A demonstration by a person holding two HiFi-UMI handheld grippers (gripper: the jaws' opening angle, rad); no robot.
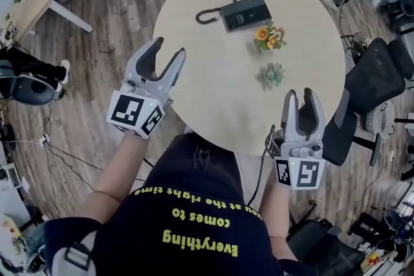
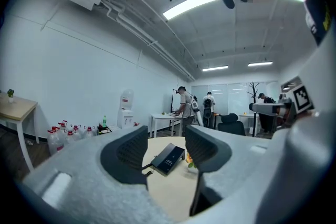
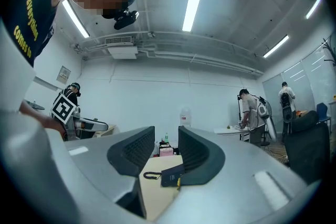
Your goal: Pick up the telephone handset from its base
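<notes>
- The black telephone (image 1: pixel 246 12) lies flat near the far edge of the round desk (image 1: pixel 194 74). Its curly cord (image 1: pixel 207 15) trails off toward the left edge. The handset cannot be told apart from the base.
- The left claw (image 1: pixel 168 50) hovers over the near-left edge of the desk. Its jaws stand wide with nothing between them, and the telephone shows far off through the gap.
- The right claw (image 1: pixel 301 97) hovers at the near-right edge. Its jaws are parted more narrowly and are also empty.
- Orange flowers (image 1: pixel 270 36) stand just beside the telephone, on its nearer side. A green succulent (image 1: pixel 273 74) stands nearer still, toward the right claw.
</notes>
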